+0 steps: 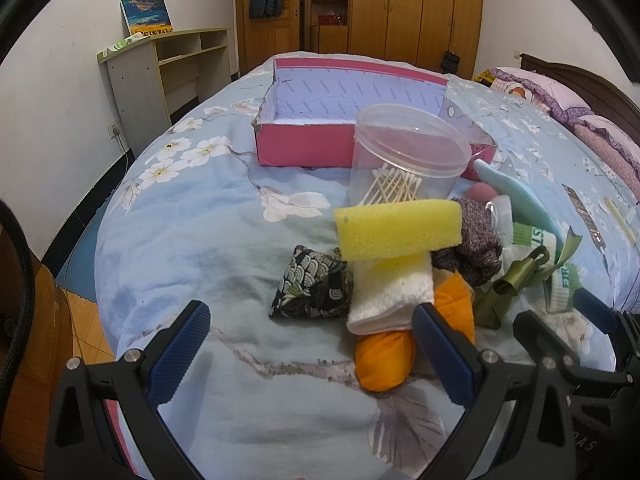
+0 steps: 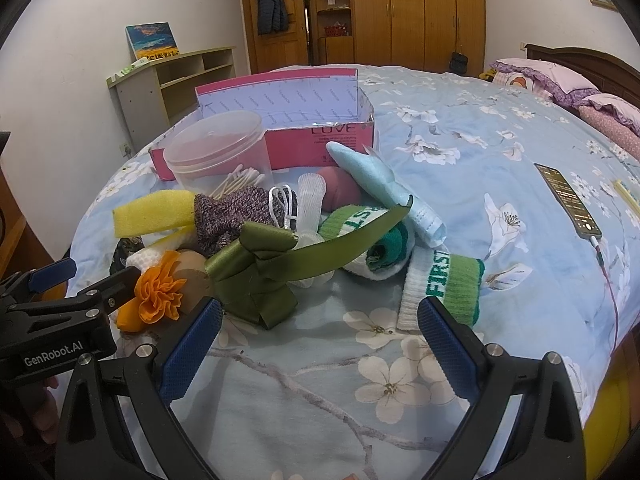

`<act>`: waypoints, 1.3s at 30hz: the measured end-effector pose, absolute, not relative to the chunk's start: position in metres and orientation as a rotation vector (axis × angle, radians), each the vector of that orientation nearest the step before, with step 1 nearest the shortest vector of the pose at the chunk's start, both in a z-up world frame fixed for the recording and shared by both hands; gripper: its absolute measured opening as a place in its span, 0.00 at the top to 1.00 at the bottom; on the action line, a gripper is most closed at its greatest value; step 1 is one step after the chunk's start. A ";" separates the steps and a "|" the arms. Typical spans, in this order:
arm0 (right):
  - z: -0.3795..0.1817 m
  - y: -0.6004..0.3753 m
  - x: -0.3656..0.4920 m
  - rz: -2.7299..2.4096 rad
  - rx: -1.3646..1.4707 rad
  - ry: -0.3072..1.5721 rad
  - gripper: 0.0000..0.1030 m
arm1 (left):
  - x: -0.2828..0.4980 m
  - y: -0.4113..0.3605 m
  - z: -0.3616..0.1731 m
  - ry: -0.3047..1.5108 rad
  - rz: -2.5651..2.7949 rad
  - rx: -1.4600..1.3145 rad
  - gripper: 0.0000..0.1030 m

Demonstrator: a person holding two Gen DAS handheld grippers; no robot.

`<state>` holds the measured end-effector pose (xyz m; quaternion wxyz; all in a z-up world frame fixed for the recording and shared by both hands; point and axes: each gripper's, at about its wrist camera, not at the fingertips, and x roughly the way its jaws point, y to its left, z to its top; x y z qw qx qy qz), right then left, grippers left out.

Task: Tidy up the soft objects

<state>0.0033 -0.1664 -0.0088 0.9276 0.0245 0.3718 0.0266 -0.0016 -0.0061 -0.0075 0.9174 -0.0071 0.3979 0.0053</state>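
Left claw point(image 1: 310, 354) spread wide, empty, low centre | right claw point(image 2: 320, 350) spread wide, empty, low centre | sponge point(image 1: 398, 228) atop white cloth point(image 1: 390, 292), mid-frame | ribbon point(image 2: 256, 276) beside sock point(image 2: 440, 288) | pink box point(image 1: 304, 146) upper centre on bed point(image 1: 224, 240)

A phone point(image 2: 568, 200) is lying face up on the floral bedspread point(image 2: 460, 152), far right of the claw, its cable trailing off the near end. Beyond, a painting point(image 1: 147, 17) is leaning on a shelf unit point(image 1: 168, 68); pillows point(image 2: 548, 80) are resting far right.
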 end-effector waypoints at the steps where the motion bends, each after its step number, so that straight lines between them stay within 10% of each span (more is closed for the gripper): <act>1: -0.009 -0.166 0.003 0.054 0.050 0.762 0.02 | -0.002 -0.006 -0.007 0.819 0.011 -0.015 0.00; 39: -0.002 -0.166 -0.003 0.071 0.040 0.758 0.02 | -0.007 0.004 0.006 0.817 -0.017 0.008 0.00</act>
